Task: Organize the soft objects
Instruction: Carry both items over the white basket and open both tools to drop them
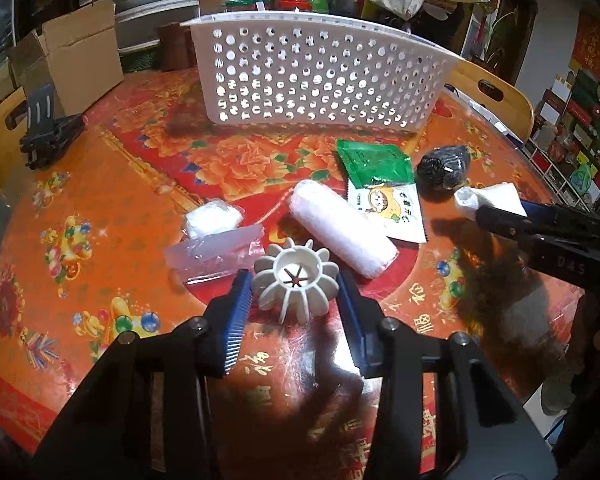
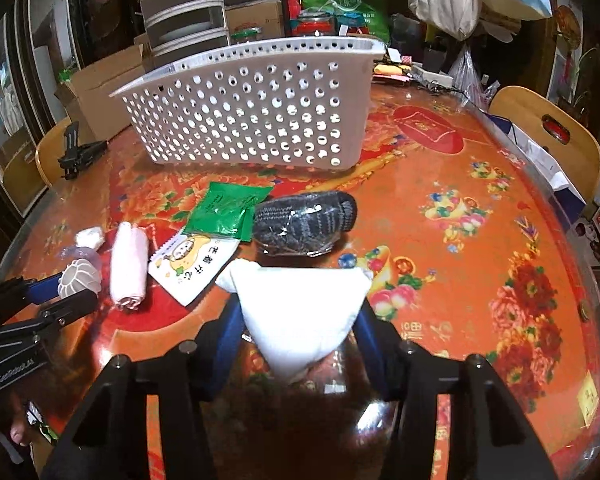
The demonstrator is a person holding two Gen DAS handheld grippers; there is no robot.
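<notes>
My left gripper [image 1: 296,286] is shut on a white ribbed flower-shaped piece [image 1: 295,278], held just above the table; it also shows in the right wrist view [image 2: 80,278]. My right gripper [image 2: 300,300] is shut on a folded white cloth [image 2: 300,312], seen at the right in the left wrist view [image 1: 488,196]. On the table lie a pink rolled towel [image 1: 340,228], a green and white packet [image 1: 384,188], a dark wrapped bundle [image 1: 444,166], a small white wrapped wad [image 1: 214,218] and a clear plastic bag [image 1: 216,250]. A white perforated basket [image 1: 320,76] stands behind them.
A round table with a red and orange floral cover [image 2: 480,240]. A black stand [image 1: 46,128] sits at the far left by a cardboard box [image 1: 80,56]. Wooden chair backs [image 2: 548,132] ring the table. Shelves and bags crowd the background.
</notes>
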